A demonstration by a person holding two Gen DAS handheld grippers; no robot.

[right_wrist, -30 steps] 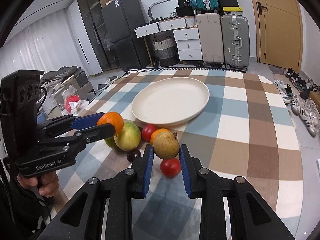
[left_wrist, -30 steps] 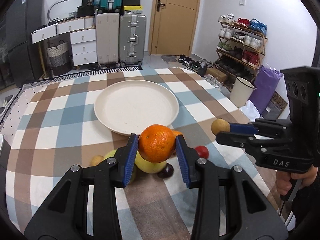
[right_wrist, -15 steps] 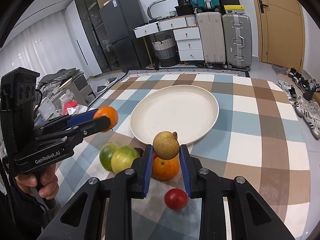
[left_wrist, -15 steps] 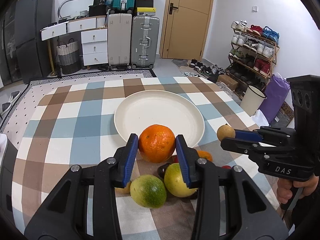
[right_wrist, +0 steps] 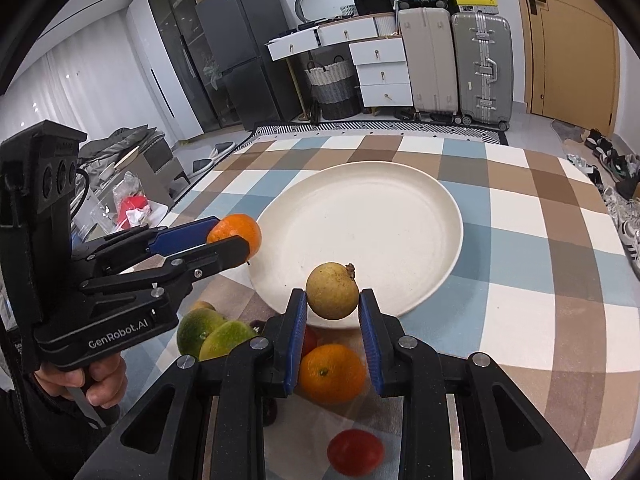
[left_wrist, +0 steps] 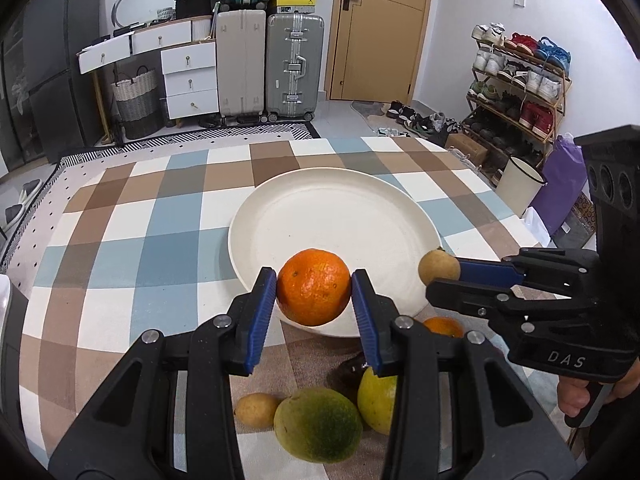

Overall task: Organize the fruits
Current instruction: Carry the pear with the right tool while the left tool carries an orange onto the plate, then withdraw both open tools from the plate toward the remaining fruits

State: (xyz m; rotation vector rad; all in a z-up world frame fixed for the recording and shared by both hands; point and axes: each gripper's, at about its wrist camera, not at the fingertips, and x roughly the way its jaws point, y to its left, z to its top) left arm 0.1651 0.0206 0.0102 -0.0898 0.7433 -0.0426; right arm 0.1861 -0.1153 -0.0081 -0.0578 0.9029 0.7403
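Below, loose fruit [right_wrist: 332, 374] beside plate [right_wrist: 400, 184]

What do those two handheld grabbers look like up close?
Both are matte black plastic with blue pads lining their fingers and silver screws. The left gripper reads "GenRobot.AI" in white on its side, with a black cable behind. The right gripper reads "DAS".

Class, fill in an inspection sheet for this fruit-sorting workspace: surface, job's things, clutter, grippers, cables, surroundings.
Surface: checked tablecloth.
Job's things: empty white plate; green fruits, second orange and red fruit loose on the cloth.
Clutter: nothing seen.
Grippers: left hand-held gripper shut on an orange; right hand-held gripper shut on a small brown fruit.
Cables: nothing seen.
Surroundings: suitcases, drawers, shoe rack, door.
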